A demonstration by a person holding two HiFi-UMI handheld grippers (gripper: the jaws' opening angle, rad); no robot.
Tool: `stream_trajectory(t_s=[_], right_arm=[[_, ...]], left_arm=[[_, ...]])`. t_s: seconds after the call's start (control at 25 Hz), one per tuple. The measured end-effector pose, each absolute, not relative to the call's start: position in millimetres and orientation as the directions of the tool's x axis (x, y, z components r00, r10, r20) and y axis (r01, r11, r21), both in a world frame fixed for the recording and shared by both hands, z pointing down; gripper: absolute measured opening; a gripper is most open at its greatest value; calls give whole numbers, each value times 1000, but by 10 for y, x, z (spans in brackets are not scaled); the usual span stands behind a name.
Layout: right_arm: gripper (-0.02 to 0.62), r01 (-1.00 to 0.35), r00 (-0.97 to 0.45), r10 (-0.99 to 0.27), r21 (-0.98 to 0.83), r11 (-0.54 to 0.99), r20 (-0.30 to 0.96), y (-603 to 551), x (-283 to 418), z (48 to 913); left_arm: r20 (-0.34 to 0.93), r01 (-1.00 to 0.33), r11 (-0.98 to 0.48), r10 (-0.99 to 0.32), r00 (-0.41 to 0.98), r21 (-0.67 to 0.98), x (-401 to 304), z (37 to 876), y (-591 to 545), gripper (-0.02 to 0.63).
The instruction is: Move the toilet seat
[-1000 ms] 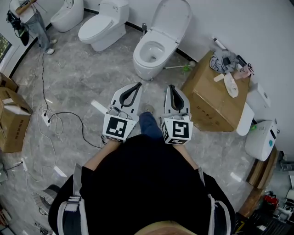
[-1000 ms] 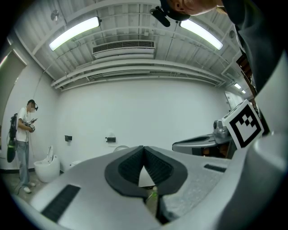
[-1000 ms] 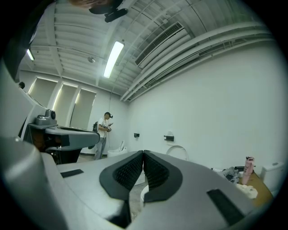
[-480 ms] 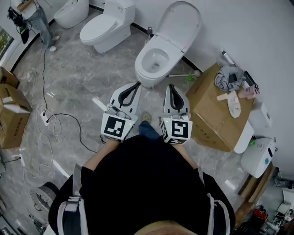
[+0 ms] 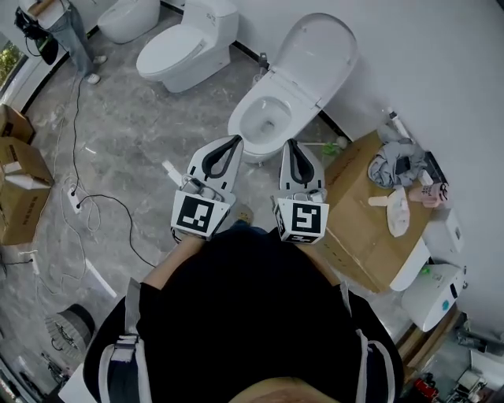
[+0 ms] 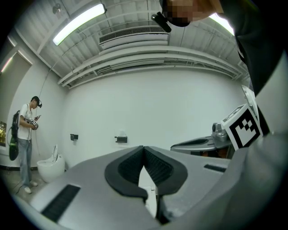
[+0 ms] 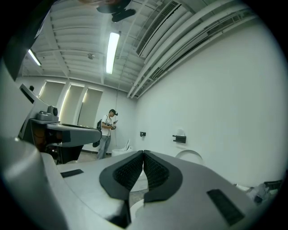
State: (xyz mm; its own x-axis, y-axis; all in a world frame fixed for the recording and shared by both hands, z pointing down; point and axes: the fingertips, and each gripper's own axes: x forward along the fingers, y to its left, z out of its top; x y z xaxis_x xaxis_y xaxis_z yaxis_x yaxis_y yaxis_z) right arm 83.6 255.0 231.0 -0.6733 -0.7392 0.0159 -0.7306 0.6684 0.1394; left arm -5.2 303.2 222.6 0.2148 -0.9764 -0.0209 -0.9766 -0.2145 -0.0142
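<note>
Against the white wall (image 5: 425,63), near the top of the head view, saw the toilet seat (image 5: 319,53) raised and leaning back, with the open bowl (image 5: 260,148) below it. Could not tell whether ring and lid were lifted together. Found the same raised seat as a pale arc low on the wall in the right gripper view.

Just short of the bowl's front, noted the left tool (image 5: 233,142) and the right tool (image 5: 293,145), side by side, pointing level toward the toilet, each with a marker cube at its rear. Saw no contact with the toilet. Read the left tool (image 6: 143,148) as fully closed, dark pads pressed together, nothing between them. Read the right tool (image 7: 143,153) likewise: closed and empty.

Further out, to the left along the wall, made out a second toilet (image 5: 185,47) with its lid down and part of a third (image 5: 130,16). Beside that, spotted a person (image 5: 64,39) standing on the grey marble floor (image 5: 134,134). To the right of the open toilet, saw a cardboard box (image 5: 366,224) carrying a grey cloth (image 5: 396,165) and small items. At the left edge, noted more boxes (image 5: 20,177) and a cable (image 5: 106,196) trailing across the floor.
</note>
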Motion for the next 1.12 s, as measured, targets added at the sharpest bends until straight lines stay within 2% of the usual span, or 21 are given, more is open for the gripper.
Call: stream_trajectory(t_s=[0.68, 1.12], right_arm=[[23, -720, -686, -726, 99, 687, 54, 1835, 823, 2490], [23, -776, -624, -781, 94, 624, 37, 1409, 796, 2498]], left_arm=[[30, -981, -195, -980, 194, -14, -84, 2320, 2349, 8], [23, -960, -279, -960, 278, -33, -201, 2289, 1828, 8]])
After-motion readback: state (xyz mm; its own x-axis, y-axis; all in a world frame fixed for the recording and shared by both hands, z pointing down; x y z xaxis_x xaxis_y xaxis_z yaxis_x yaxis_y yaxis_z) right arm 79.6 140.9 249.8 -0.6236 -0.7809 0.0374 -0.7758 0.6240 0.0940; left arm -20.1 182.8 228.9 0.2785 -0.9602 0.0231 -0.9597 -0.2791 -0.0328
